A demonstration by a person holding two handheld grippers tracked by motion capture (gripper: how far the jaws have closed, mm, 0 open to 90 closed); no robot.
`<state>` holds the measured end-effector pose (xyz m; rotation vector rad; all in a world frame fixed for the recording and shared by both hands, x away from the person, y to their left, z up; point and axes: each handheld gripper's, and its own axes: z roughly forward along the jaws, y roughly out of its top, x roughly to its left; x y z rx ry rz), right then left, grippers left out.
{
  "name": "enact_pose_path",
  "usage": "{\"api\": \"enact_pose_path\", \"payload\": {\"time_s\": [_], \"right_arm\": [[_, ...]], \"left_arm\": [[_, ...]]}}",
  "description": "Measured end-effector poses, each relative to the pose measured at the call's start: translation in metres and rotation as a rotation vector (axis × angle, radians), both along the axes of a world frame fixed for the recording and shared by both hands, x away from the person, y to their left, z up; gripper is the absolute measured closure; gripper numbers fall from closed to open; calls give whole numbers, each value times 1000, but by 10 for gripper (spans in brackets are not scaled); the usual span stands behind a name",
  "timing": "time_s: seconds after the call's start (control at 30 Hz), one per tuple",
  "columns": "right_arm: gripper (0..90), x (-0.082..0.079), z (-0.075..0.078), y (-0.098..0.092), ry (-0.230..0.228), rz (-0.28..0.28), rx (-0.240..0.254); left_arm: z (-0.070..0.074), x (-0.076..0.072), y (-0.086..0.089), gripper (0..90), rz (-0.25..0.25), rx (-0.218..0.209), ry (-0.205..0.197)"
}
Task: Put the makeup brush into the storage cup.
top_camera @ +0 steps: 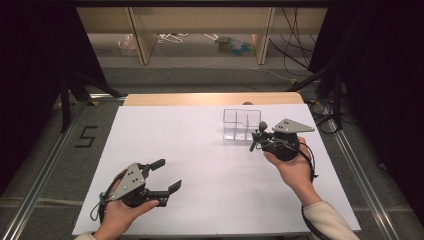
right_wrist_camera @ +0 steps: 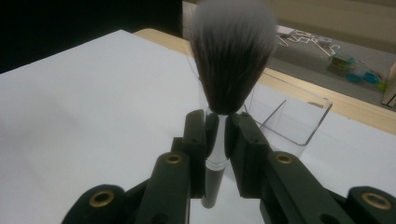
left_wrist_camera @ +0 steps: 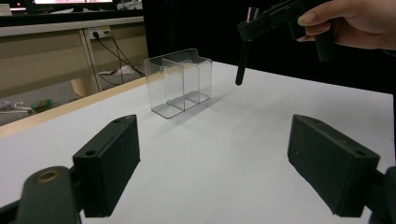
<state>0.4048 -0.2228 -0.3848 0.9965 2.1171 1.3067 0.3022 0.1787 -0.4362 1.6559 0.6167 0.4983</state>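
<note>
A: Biggest first. What's on the table (top_camera: pixel 200 165)?

B: White sheet over most of it, bare wood strip along the far edge. One clear organiser (top_camera: pixel 241 124) stands upright on the far right part of the sheet.

A: Compartments?

B: Thin dividers inside; the left gripper view shows them in the organiser (left_wrist_camera: pixel 180 84) side by side. Nothing visible in any of them.

A: Left gripper?

B: Left gripper (top_camera: pixel 165 176) is low at the near left of the sheet, held in the person's left hand (top_camera: pixel 122 212). Jaws spread wide, nothing between them. In its own view both pads stand far apart over bare sheet, left gripper (left_wrist_camera: pixel 229 172) aimed toward the organiser, well apart from it.

A: Right?

B: Right gripper (top_camera: pixel 257 134) is held up by the right hand (top_camera: pixel 295 167), just right of the organiser, at its near right corner in the high view. Jaws clamped on a brush (top_camera: pixel 258 135).

A: Where on the brush?

B: Right gripper view: right gripper (right_wrist_camera: pixel 217 135) pinches the silvery ferrule just below the bristles. Brush (right_wrist_camera: pixel 229 60) stands upright, dark tuft with pale tips on top, dark handle running down between the jaws.

A: Brush touching the organiser?

B: No. In the left gripper view the brush (left_wrist_camera: pixel 241 65) handle hangs down, its tip above the sheet, right of the organiser and clear of it. Right hand (left_wrist_camera: pixel 355 23) at top right there.
</note>
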Motion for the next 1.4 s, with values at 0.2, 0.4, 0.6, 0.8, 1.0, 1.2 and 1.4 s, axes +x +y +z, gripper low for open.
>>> {"api": "enact_pose_path", "payload": {"time_s": [0.2, 0.4, 0.6, 0.8, 1.0, 1.2, 1.4], "right_arm": [[777, 2, 2, 0, -8, -10, 2], [777, 5, 4, -1, -10, -15, 4], [777, 7, 5, 0, -18, -18, 7], [777, 9, 6, 1, -15, -18, 2], [777, 11, 7, 1, -14, -19, 3], [777, 14, 7, 1, -24, -28, 10], [777, 15, 8, 0, -22, -27, 8]], "left_arm": [[0, -1, 0, 169, 5, 8, 4], [0, -1, 0, 169, 6, 7, 6], [0, -1, 0, 168, 5, 8, 5], [0, -1, 0, 169, 5, 8, 5], [0, -1, 0, 168, 5, 8, 6], [0, -1, 0, 169, 5, 7, 6], [0, -1, 0, 169, 5, 8, 6]]}}
